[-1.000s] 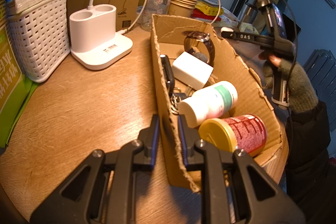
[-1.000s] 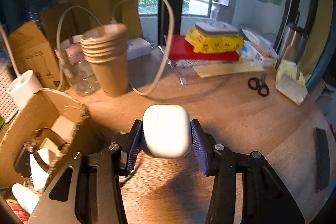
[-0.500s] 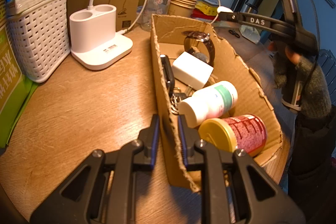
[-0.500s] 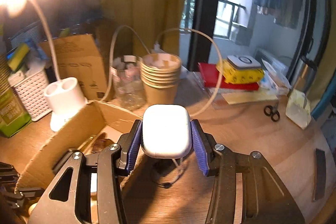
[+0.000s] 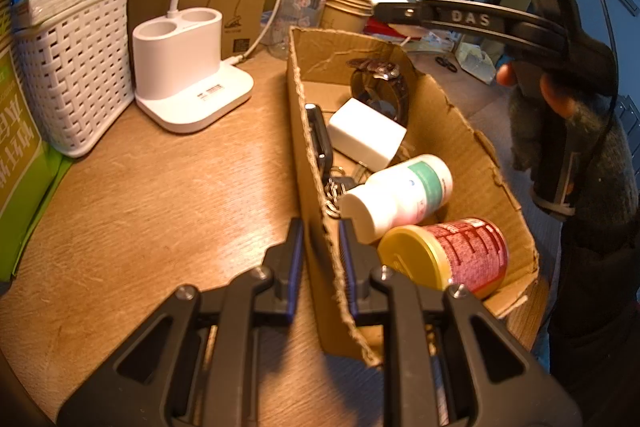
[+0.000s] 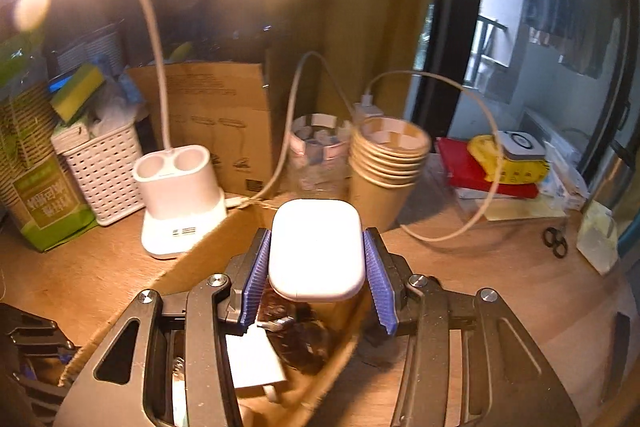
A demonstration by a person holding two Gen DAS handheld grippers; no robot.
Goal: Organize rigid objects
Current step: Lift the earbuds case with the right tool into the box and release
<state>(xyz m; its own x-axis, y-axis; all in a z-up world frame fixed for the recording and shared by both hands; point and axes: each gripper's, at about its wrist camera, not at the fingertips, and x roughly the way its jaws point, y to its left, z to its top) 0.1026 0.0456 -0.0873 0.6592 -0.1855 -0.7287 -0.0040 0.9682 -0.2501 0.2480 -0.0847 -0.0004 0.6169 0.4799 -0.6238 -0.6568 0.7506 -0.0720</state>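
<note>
My left gripper (image 5: 320,259) is shut on the near left wall of an open cardboard box (image 5: 452,131) on the wooden table. In the box lie a red can with a yellow lid (image 5: 448,255), a white pill bottle (image 5: 396,195), a white charger block (image 5: 366,133), a dark watch (image 5: 380,83) and keys (image 5: 336,187). My right gripper (image 6: 316,267) is shut on a white earbud case (image 6: 316,251) and holds it above the box's far end; the box (image 6: 192,267) shows below it. The right gripper also shows in the left wrist view (image 5: 384,9), above the box.
A white desk lamp base (image 5: 188,67) and a white woven basket (image 5: 76,67) stand left of the box. A stack of paper cups (image 6: 386,163), a clear jar (image 6: 316,155), a red book (image 6: 476,171), cables and scissors (image 6: 556,241) lie behind and right.
My right gripper has carried the earbud case up and left, from above the table beside the box to over the box's far end. The left gripper has not moved.
</note>
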